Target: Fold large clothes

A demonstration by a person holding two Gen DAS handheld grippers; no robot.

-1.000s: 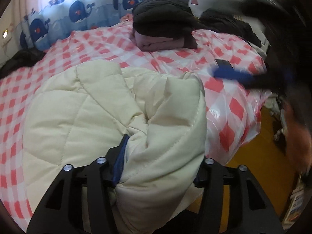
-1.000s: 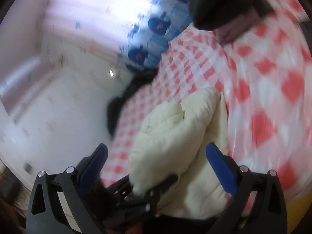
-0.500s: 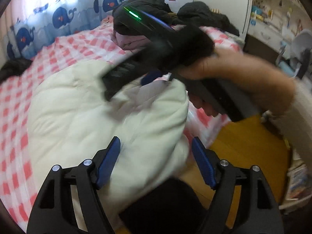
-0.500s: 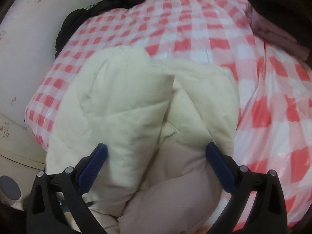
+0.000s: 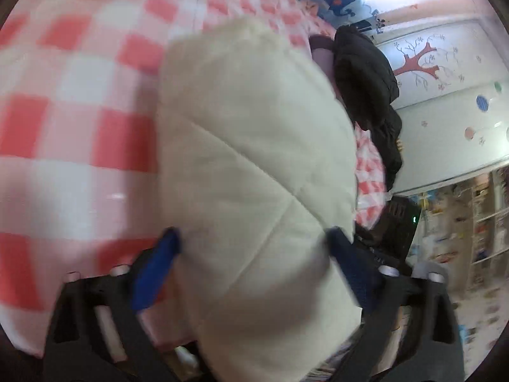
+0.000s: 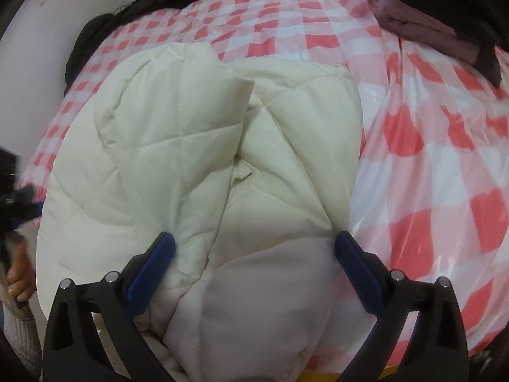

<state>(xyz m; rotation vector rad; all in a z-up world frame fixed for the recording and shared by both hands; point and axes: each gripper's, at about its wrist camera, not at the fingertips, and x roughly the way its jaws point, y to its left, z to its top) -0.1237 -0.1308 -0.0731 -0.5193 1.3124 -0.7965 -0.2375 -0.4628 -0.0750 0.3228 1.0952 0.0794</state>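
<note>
A cream quilted puffer jacket (image 6: pixel 203 146) lies bunched on the red-and-white checked bed cover (image 6: pixel 445 133), its sleeves folded in over the body. My right gripper (image 6: pixel 254 251) is open, its blue pads on either side of the jacket's near end. In the left wrist view the jacket (image 5: pixel 254 146) fills the middle. My left gripper (image 5: pixel 254 245) is open with the jacket's near edge between its blue pads. The left view is blurred.
A pile of folded dark and pink clothes (image 6: pixel 445 9) sits at the far right of the bed; it also shows in the left wrist view (image 5: pixel 362 73). A black garment (image 6: pixel 133 16) lies at the bed's far left. The other gripper (image 5: pixel 397 232) shows at right.
My left gripper has swung round to the jacket's other side and its view has turned. My right gripper has pushed closer over the jacket. One second ago the left was shut on the jacket; now it is open.
</note>
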